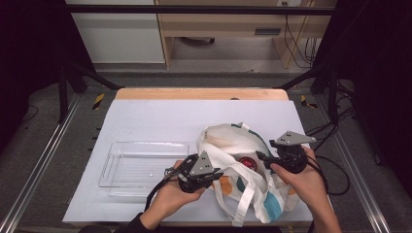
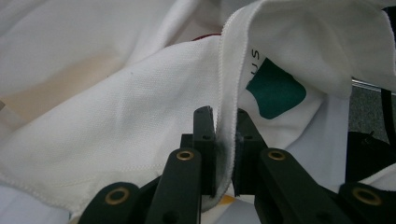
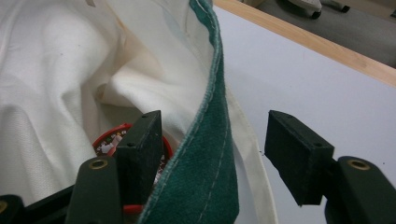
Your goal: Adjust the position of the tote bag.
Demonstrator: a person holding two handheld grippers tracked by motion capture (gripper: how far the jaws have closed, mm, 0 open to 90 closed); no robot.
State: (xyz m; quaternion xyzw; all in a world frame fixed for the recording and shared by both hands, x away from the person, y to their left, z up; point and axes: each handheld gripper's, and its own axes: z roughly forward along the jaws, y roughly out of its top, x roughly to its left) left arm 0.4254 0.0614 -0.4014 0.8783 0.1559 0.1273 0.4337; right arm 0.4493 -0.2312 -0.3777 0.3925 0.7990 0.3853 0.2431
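A white cloth tote bag (image 1: pixel 228 143) with teal and orange prints lies open at the table's front right. My left gripper (image 1: pixel 218 173) is shut on the bag's near rim; in the left gripper view its jaws (image 2: pixel 225 135) pinch the stitched white hem (image 2: pixel 229 79). My right gripper (image 1: pixel 260 156) is open at the bag's right rim. In the right gripper view the green-edged rim (image 3: pixel 210 177) stands between its jaws (image 3: pixel 215 126), touching neither pad. A round red-topped thing (image 1: pixel 248 162) lies inside the bag, showing behind the left jaw (image 3: pixel 109 140).
A clear plastic tray (image 1: pixel 109 165) sits left of the bag, with nothing in it. The white table cover (image 1: pixel 160 116) stretches behind both, with a wooden edge (image 1: pixel 199 93) at the far side. The bag's straps (image 1: pixel 245 199) hang toward the front edge.
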